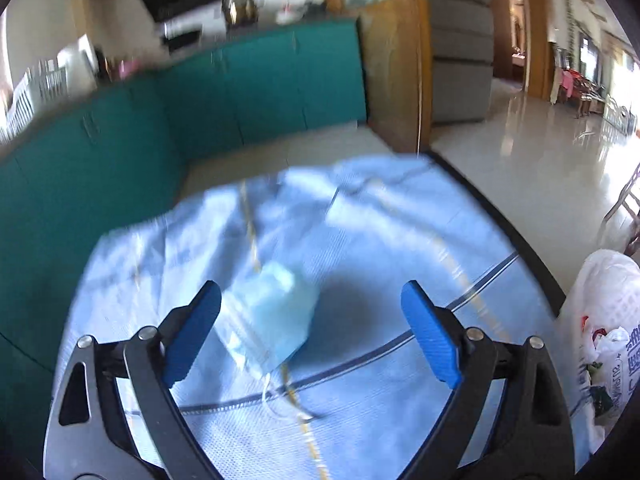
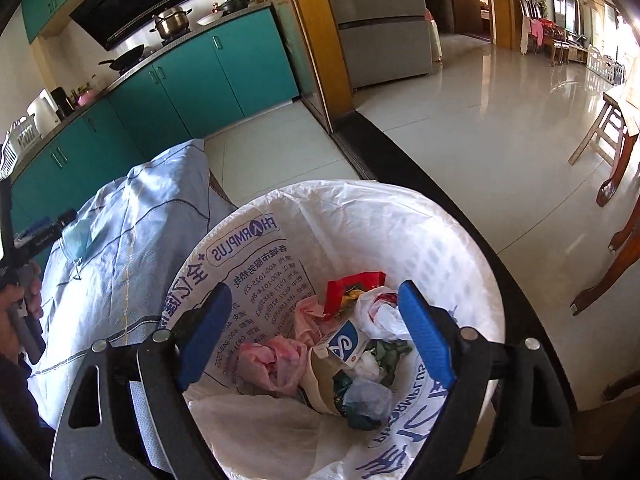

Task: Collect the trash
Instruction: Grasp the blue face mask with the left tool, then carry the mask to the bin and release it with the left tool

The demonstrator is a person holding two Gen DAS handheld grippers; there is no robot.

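Note:
A light blue face mask (image 1: 268, 316) lies crumpled on a pale blue cloth-covered table (image 1: 360, 380). My left gripper (image 1: 312, 332) is open and empty, its blue fingers either side of the mask, just above it. My right gripper (image 2: 316, 332) is open and empty over a white bin lined with a printed plastic bag (image 2: 420, 220). The bin holds several pieces of trash: a red wrapper (image 2: 352, 284), pink tissue (image 2: 276, 360), a small carton (image 2: 344, 344). The mask (image 2: 78, 238) and the left gripper (image 2: 44, 232) also show at the left of the right wrist view.
Teal kitchen cabinets (image 1: 260, 80) stand behind the table. The bin (image 1: 608, 320) stands at the table's right edge. A glossy tiled floor (image 2: 480, 120) spreads to the right, with wooden furniture legs (image 2: 616, 168) and a grey fridge (image 2: 380, 20).

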